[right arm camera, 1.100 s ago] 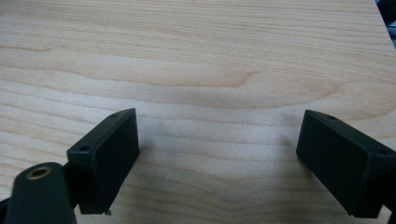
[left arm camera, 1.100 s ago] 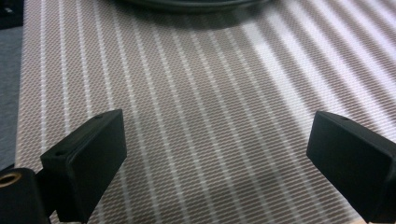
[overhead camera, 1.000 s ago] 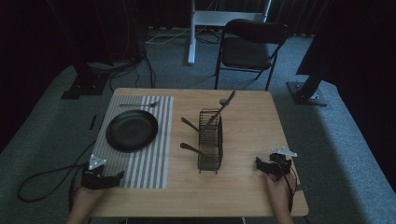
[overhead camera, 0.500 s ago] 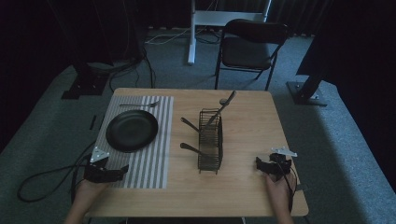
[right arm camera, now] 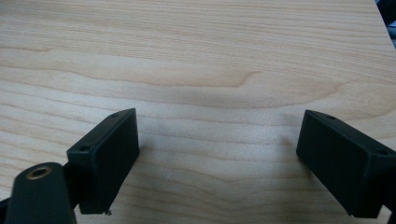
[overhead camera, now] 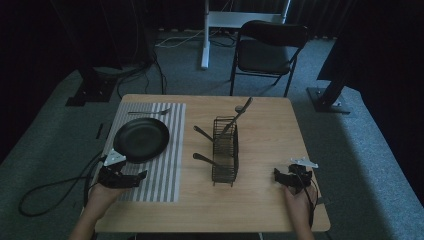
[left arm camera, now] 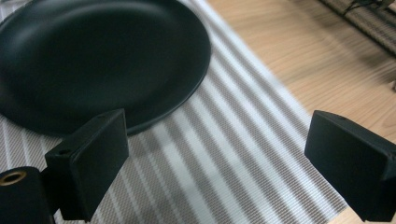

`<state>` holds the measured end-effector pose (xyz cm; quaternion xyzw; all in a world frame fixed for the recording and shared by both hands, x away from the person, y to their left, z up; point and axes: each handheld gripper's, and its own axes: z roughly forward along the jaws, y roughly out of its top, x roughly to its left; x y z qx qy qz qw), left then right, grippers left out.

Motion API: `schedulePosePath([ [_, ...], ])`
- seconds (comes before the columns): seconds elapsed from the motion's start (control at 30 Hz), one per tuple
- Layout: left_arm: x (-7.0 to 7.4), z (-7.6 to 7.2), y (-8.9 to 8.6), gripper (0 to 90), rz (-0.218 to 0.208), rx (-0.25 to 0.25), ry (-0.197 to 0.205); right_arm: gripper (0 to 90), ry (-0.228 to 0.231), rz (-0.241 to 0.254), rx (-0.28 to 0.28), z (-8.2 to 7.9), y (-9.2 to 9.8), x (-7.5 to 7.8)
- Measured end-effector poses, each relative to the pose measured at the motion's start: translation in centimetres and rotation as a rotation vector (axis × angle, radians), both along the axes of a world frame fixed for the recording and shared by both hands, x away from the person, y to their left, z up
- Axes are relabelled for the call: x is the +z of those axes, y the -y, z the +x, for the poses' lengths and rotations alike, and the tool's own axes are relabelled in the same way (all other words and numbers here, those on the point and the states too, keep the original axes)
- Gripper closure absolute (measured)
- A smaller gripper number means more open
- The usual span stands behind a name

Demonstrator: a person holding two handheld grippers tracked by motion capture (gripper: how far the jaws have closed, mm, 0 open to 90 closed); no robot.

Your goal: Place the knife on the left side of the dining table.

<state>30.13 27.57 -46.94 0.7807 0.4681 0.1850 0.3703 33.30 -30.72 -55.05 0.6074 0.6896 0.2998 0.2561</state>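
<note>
Both fingers [left arm camera: 93,168] gape, black plate [left arm camera: 93,60] just beyond left gripper [left arm camera: 219,172]

Left hand-held gripper [overhead camera: 131,178]: black body, grey three-cornered plate on top, black cable trailing off in a loop. Jaws are blocky matte-black pads with small screw holes; brass-coloured eyelet at the base. Right hand-held gripper [overhead camera: 283,178]: same build, pale plate. Forearms seem bare, though lighting is dim.

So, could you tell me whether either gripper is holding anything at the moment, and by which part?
Nothing is held. The left gripper is open over the striped mat, and the right gripper is open over the bare table.
</note>
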Motion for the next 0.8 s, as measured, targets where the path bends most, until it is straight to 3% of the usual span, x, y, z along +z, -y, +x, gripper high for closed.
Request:
schedulePosePath([
  [0.3, 1.0, 1.2, 2.2, 6.7, -0.025, -0.057, 0.01, 12.2, 0.0, -0.001, 0.0, 0.0, 0.0, 0.0],
  [0.4, 1.8, 1.7, 3.2, 6.7, -0.048, -0.105, 0.016, 12.2, 0.0, -0.001, 0.001, 0.0, 0.0, 0.0],
  [0.8, 4.1, 2.9, 5.1, 6.7, -0.069, -0.169, 0.051, 12.2, 0.001, -0.001, 0.001, 0.0, 0.0, 0.0],
])
